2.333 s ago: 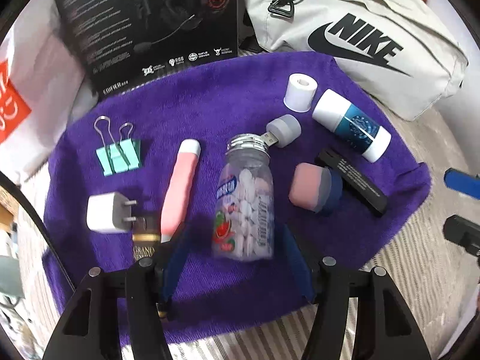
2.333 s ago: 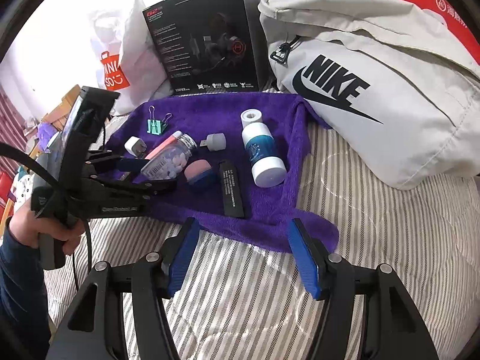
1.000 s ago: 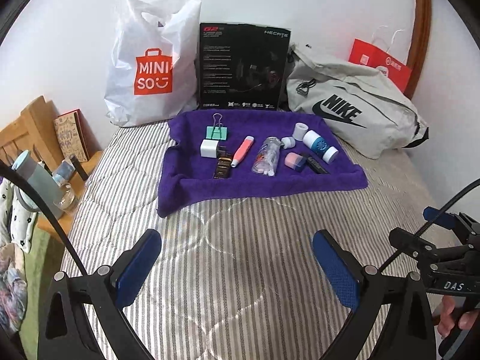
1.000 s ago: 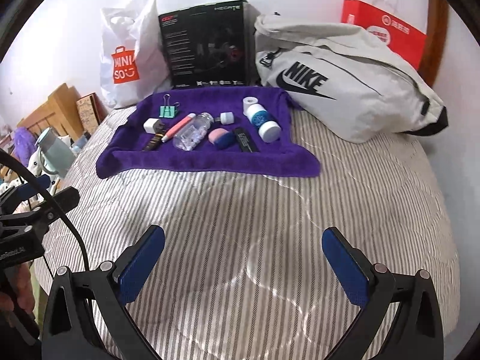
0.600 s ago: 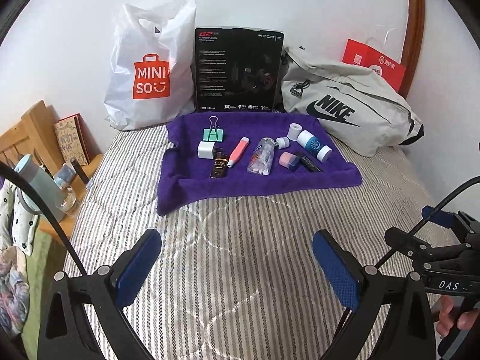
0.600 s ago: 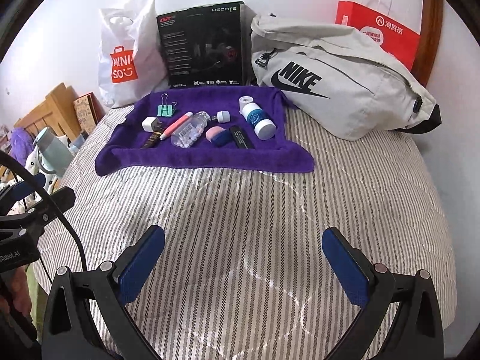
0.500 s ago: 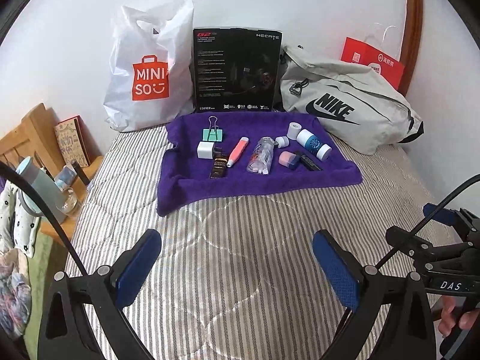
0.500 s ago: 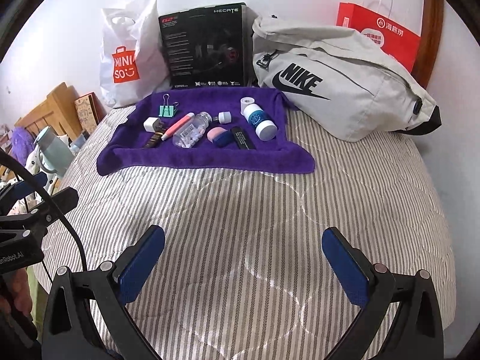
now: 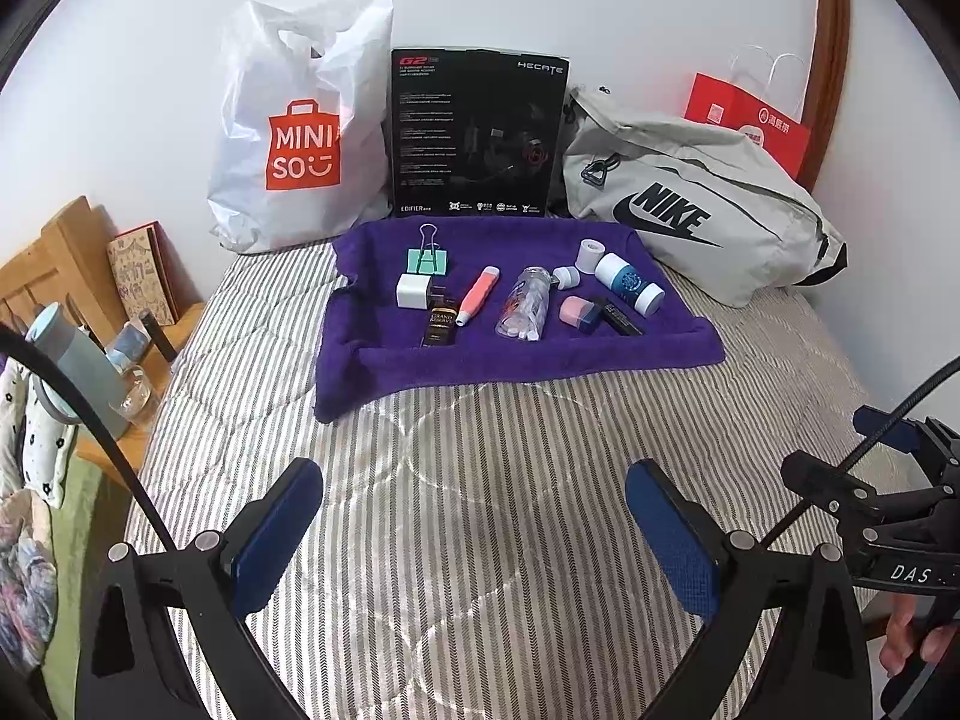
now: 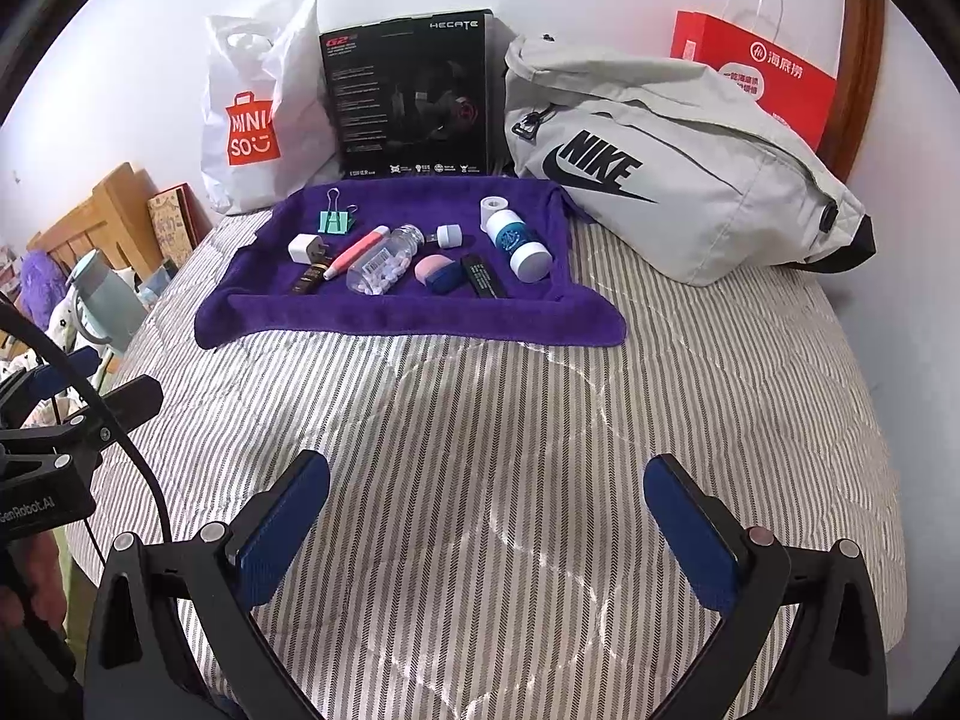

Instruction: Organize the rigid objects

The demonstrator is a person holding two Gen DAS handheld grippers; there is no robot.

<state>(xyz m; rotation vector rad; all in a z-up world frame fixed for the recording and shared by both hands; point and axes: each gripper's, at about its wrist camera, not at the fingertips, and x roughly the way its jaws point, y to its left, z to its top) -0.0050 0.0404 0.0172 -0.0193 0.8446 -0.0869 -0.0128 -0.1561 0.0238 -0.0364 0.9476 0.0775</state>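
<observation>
Left wrist view: the striped grey bed (image 9: 480, 510) carries a purple towel (image 9: 516, 354) well ahead of the left gripper (image 9: 474, 516), whose blue-padded fingers (image 9: 273, 531) stand spread wide and empty. The right gripper (image 10: 486, 522) hangs likewise, fingers (image 10: 690, 534) far apart, holding nothing. On the towel, largest first: a white-and-blue cylindrical bottle (image 9: 629, 284) lies with its long axis slanting right and toward the camera; a clear plastic bottle of white tablets (image 9: 528, 309) lies lengthwise, silver cap toward the wall; a pink pen-shaped tube (image 9: 478, 295) slants similarly; a black flat stick (image 9: 621, 315); a pink-and-navy sponge (image 9: 581, 312); a white plug adapter (image 9: 413, 291); a mint binder clip (image 9: 427, 258).
</observation>
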